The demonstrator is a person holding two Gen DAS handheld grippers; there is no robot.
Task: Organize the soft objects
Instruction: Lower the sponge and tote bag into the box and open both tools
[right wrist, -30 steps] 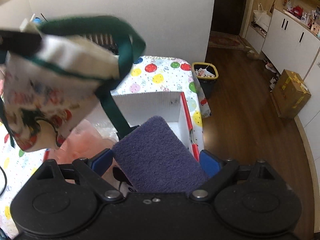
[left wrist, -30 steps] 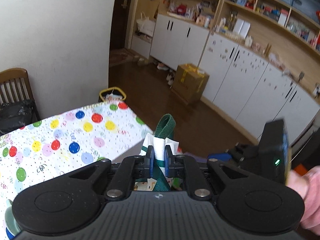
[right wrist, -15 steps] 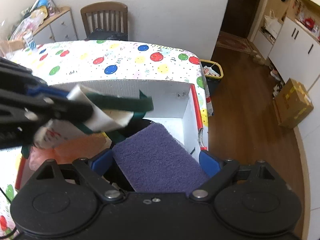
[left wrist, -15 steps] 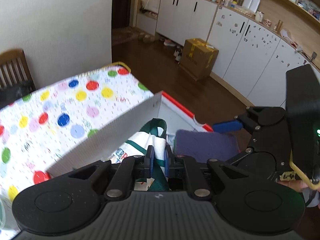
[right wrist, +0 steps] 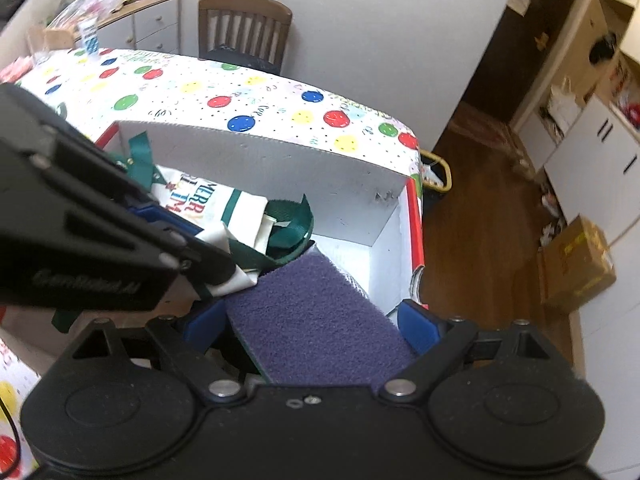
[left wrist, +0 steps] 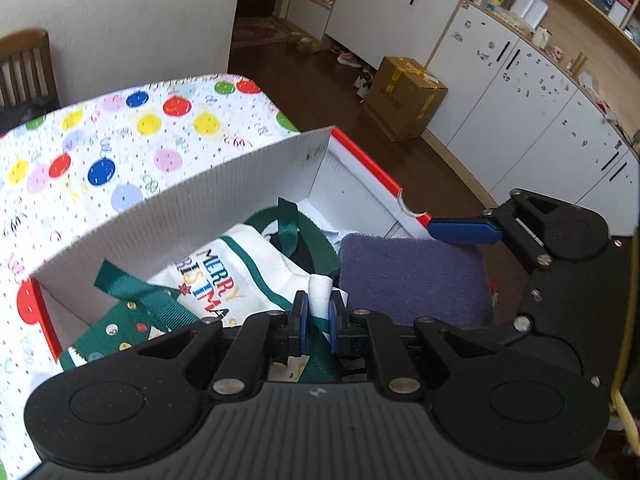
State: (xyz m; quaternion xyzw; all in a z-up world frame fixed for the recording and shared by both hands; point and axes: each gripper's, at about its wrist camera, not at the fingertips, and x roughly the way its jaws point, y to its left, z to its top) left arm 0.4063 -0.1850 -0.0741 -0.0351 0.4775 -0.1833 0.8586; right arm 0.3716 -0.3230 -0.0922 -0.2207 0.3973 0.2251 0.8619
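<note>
I am holding two grippers over a white box (left wrist: 224,184) with red edges, which sits on a surface (left wrist: 120,132) covered in a cloth of coloured dots.

My left jaws (left wrist: 318,314) are shut tight on a fold of a white cloth bag (left wrist: 240,276) with green trim and green straps. Most of the bag already lies inside the box, crumpled against its back wall, but I have not let go of it.

My right jaws (right wrist: 312,320) stand wide, and a purple pad (right wrist: 316,320) fills the space between them. It reaches both blue pads, so I judge it is gripped. The pad hangs over the right end of the box, just beside the bag, and seems not yet set down.

So the task looks well along: both soft things are at or in the box. What is left, as far as I can tell, is releasing the bag, placing the pad and drawing both grippers clear. I cannot see whether other soft things wait elsewhere.

Writing: the bag reads "MERRY" over partly hidden letters of "CHRISTMAS", in mixed colours. In the right view, faint lettering on the left gripper's side is too blurred to read.
</note>
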